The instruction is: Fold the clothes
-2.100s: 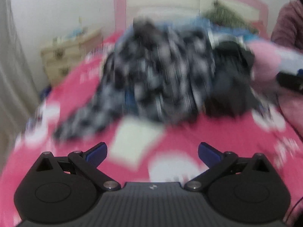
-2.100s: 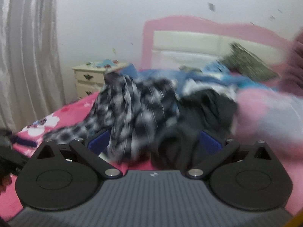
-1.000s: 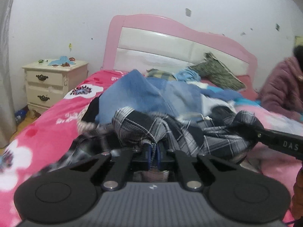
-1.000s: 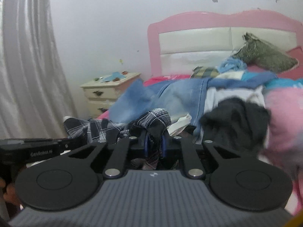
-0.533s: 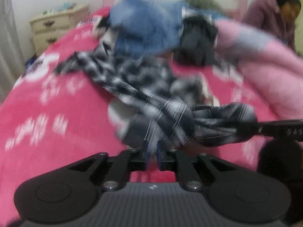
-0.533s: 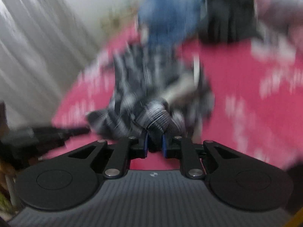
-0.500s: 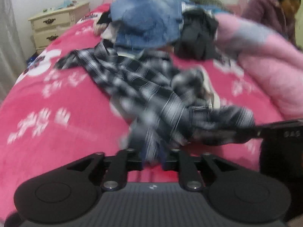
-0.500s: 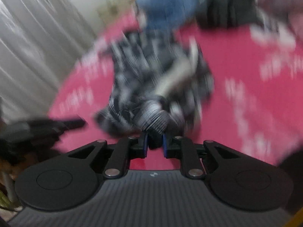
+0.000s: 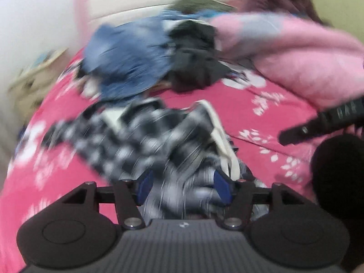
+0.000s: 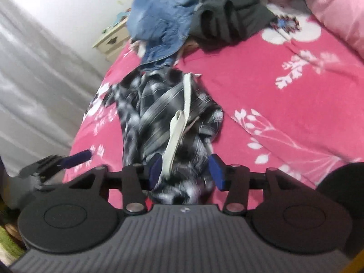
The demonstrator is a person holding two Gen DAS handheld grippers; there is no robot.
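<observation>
Two grippers, left gripper [image 9: 183, 187] and right gripper [image 10: 185, 170], are opening, jaws parting around the bunched plaid shirt [image 10: 163, 113] on the pink bedspread [image 10: 284, 95]; withdraw cleanly, then spread it flat.

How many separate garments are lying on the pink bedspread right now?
3 clear: the plaid shirt nearest, in front of both claws; the blue denim piece beyond it; the dark garment beside the denim. More may hide underneath.
</observation>
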